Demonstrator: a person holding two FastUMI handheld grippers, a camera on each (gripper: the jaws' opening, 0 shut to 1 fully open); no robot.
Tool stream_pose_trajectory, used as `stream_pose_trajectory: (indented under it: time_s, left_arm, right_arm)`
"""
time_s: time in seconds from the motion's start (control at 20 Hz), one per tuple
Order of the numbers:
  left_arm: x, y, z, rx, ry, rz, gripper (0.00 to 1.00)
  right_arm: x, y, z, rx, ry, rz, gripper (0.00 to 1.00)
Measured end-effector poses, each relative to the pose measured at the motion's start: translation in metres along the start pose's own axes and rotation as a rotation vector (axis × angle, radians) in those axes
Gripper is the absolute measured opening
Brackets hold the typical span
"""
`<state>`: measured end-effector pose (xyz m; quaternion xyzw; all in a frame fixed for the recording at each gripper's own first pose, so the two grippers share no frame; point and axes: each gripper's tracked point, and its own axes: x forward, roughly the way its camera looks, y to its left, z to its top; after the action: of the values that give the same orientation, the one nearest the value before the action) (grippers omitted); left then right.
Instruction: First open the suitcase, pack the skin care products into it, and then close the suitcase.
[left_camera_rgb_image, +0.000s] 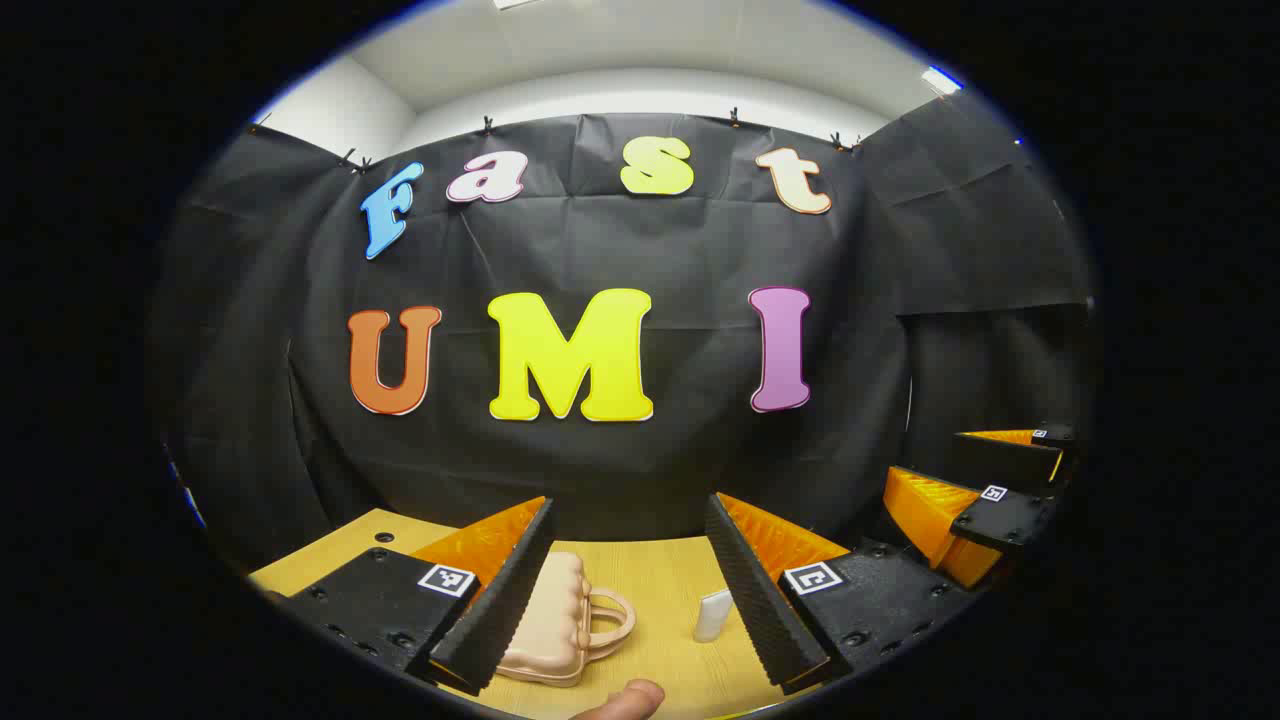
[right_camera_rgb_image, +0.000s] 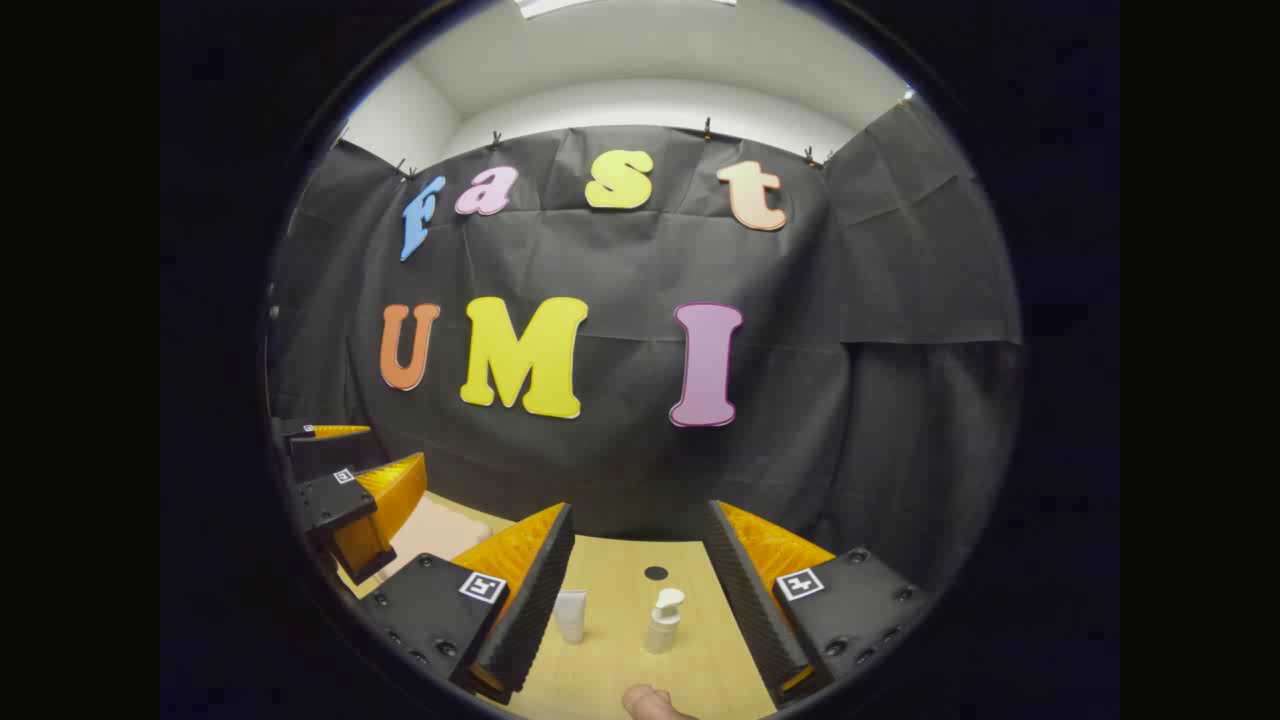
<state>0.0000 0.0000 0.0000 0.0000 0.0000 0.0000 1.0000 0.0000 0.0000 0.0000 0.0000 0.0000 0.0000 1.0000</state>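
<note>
Suitcase (left_camera_rgb_image: 555, 625), peach, ribbed, closed, loop-handled, flat on table (left_camera_rgb_image: 660, 580); both grippers' fingers spread wide, empty.

A light wooden table (left_camera_rgb_image: 660, 580) stands in front of the booth's black cloth wall (left_camera_rgb_image: 680, 260), which hangs from small clips along its top edge. Above the cloth runs a white wall (right_camera_rgb_image: 640, 105) under a white ceiling with a light panel. A small dark round spot (right_camera_rgb_image: 656, 573) marks the tabletop near its far edge.
</note>
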Motion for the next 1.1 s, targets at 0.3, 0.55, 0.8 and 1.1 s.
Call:
stream_pose_trajectory:
  time_s: [0.3,0.55,0.8,1.1]
  left_arm:
    - [0.005,0.011,-0.009,-0.004,0.025,0.028,0.96]
    - [0.012,0.017,-0.016,-0.014,0.039,0.04,0.96]
    - [0.017,0.019,-0.026,-0.029,0.065,0.049,0.96]
    - [0.033,0.026,-0.068,0.057,0.088,0.055,0.96]
  right_arm:
    - [0.008,0.01,-0.006,-0.005,0.014,0.019,0.79]
    - [0.012,0.012,-0.005,-0.012,0.01,0.021,0.79]
    - [0.016,0.007,-0.008,-0.022,0.016,0.01,0.8]
    - [0.017,-0.015,-0.016,-0.031,0.021,-0.031,0.79]
